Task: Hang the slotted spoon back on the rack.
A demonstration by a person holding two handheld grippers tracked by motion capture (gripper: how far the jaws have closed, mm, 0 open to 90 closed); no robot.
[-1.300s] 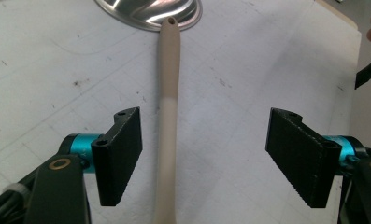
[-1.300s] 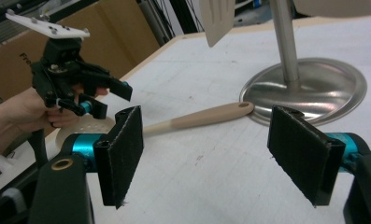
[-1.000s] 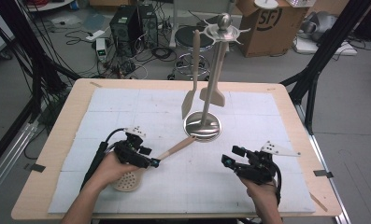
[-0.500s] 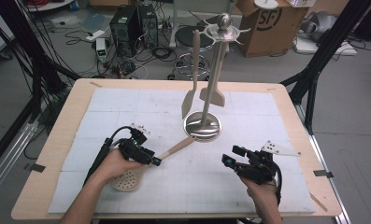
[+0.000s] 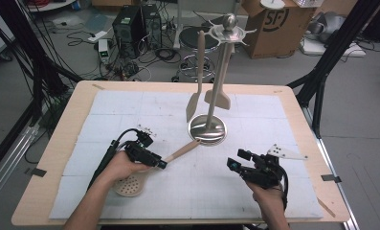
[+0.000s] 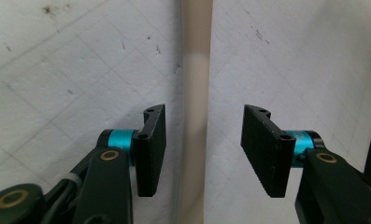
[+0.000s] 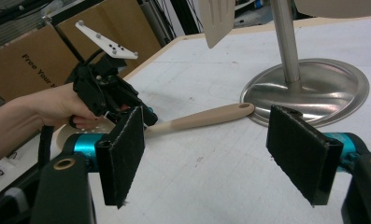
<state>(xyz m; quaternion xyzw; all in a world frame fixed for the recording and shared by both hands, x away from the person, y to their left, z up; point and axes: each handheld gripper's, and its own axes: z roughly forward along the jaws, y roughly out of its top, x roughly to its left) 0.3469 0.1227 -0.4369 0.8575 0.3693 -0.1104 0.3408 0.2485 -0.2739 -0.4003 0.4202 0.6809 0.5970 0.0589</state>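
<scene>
A beige slotted spoon (image 5: pixel 130 185) lies on the white mat, its handle (image 5: pixel 184 149) pointing toward the steel utensil stand (image 5: pixel 207 129). My left gripper (image 5: pixel 161 164) hovers over the handle near the spoon's head. Its jaws stand open on either side of the handle (image 6: pixel 195 93) without touching it. In its own view the left gripper (image 6: pixel 204 149) looks straight down on the mat. My right gripper (image 5: pixel 235 162) rests open at the front right with nothing between its pads (image 7: pixel 301 154). The right gripper (image 7: pixel 211 156) faces the handle (image 7: pixel 206 116) and the left gripper (image 7: pixel 109 93).
Two beige spatulas (image 5: pixel 193 106) hang from the stand's top hooks (image 5: pixel 229 32), and one blade (image 7: pixel 216 18) dangles above the round base (image 7: pixel 314 91). The wooden table edge (image 5: pixel 178 221) runs along the front. Cardboard boxes (image 5: pixel 273 24) and cables lie on the floor behind.
My left gripper has shifted a little to the right along the spoon, off the head and over the handle. The spoon's head now shows more. The right gripper has stayed put.
</scene>
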